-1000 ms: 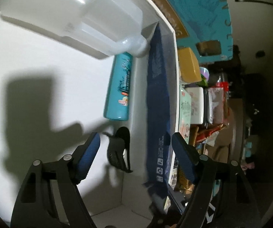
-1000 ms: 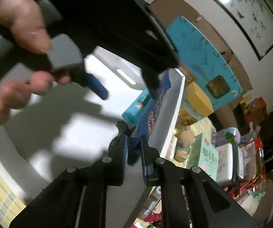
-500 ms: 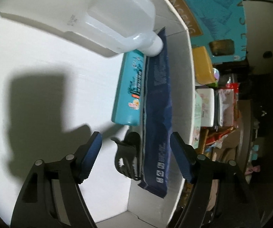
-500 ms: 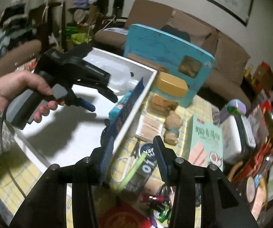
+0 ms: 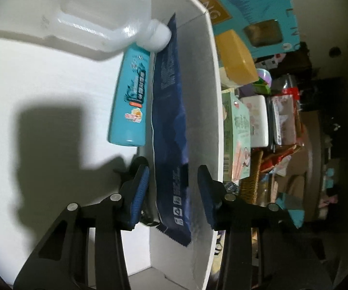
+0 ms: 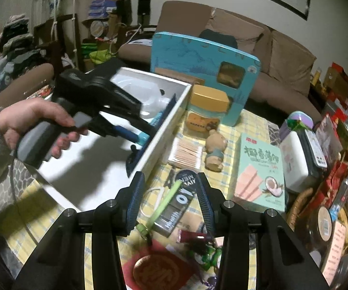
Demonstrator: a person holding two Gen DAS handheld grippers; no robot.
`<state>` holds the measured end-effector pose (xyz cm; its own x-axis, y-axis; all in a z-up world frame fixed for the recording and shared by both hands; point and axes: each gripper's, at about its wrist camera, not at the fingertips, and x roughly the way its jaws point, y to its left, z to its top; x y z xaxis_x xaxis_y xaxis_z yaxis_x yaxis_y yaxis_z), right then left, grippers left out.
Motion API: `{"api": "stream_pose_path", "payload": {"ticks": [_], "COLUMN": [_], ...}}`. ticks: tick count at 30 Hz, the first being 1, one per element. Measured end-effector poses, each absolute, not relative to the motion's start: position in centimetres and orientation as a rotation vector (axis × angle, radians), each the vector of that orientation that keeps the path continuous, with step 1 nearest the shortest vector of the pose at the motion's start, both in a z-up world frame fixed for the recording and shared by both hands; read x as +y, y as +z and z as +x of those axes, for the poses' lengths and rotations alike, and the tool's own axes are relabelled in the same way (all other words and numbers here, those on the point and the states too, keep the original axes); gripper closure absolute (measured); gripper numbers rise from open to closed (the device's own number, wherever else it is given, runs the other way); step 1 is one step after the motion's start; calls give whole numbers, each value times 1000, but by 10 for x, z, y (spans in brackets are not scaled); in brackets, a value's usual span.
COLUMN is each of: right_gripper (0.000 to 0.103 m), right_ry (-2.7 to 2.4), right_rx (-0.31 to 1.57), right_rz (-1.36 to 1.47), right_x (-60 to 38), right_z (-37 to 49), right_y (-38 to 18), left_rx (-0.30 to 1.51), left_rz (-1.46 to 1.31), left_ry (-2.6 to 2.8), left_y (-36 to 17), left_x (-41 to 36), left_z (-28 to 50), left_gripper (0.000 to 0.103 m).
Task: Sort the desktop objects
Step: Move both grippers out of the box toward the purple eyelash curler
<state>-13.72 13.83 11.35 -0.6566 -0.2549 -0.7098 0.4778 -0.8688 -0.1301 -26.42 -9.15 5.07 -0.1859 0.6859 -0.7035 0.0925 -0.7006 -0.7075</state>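
A white box (image 5: 205, 96) holds a clear plastic jug (image 5: 96, 12), a teal bottle (image 5: 132, 96) and a dark blue packet (image 5: 171, 120) standing on edge along the right wall. A black clip (image 5: 137, 162) lies behind my left finger. My left gripper (image 5: 173, 171) straddles the packet's near end; its jaws are closing, and the pads do not touch it. In the right wrist view a hand holds the left gripper (image 6: 135, 135) inside the box (image 6: 164, 130). My right gripper (image 6: 170, 177) hangs open and empty above a dark pack (image 6: 178, 203) and green strap (image 6: 166, 200) on the table.
Right of the box stand a tall teal gift box (image 6: 205, 72), a yellow-lidded jar (image 6: 207, 106), a bear figurine (image 6: 215, 149), a swab box (image 6: 186, 152) and a wafer box (image 6: 261, 169). A red envelope (image 6: 159, 268) and sweets lie near. Snacks crowd the right edge.
My right gripper opened, drew back out of the box and rose over the cluttered table. My left gripper slid right over the blue packet and its jaws narrowed. The packet now leans against the wall.
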Motion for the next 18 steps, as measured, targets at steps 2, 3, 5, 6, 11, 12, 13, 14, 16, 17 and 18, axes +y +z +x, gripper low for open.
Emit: {"api": "stream_pose_path", "payload": {"ticks": [2, 3, 5, 6, 11, 12, 13, 14, 16, 17, 18], "right_gripper": [60, 60, 60, 60, 57, 57, 56, 54, 51, 48, 46], "right_ry": [-2500, -2502, -2510, -2517, -2548, -2558, -2570, -2580, -2597, -2594, -2592], "right_rx": [388, 370, 355, 352, 316, 299, 282, 263, 191, 149, 102], "right_rz": [1031, 1039, 1043, 1043, 1076, 1087, 1095, 1106, 1130, 1146, 1164], "right_x": [147, 151, 158, 163, 192, 200, 208, 217, 238, 248, 258], "right_z": [-135, -133, -128, -124, -108, -106, -103, -101, -98, -97, -96], "right_y": [113, 113, 113, 114, 113, 112, 111, 109, 104, 100, 96], "left_rx": [-915, -927, -980, -976, -843, -812, -776, -742, -683, -641, -598], "left_rz": [-1658, -1654, -1634, -1614, -1600, -1586, -1571, -1552, -1507, -1481, -1456], "left_ry": [1922, 1911, 1932, 1954, 2039, 2063, 2089, 2106, 2130, 2148, 2167], "left_y": [55, 58, 67, 74, 104, 110, 116, 121, 130, 134, 139], "left_x": [-94, -96, -101, -102, -99, -99, -96, -91, -79, -72, -64], "left_z": [-259, -256, -243, -236, -192, -180, -168, -154, -131, -118, -108], "left_gripper": [64, 53, 29, 28, 21, 16, 15, 13, 7, 2, 0]}}
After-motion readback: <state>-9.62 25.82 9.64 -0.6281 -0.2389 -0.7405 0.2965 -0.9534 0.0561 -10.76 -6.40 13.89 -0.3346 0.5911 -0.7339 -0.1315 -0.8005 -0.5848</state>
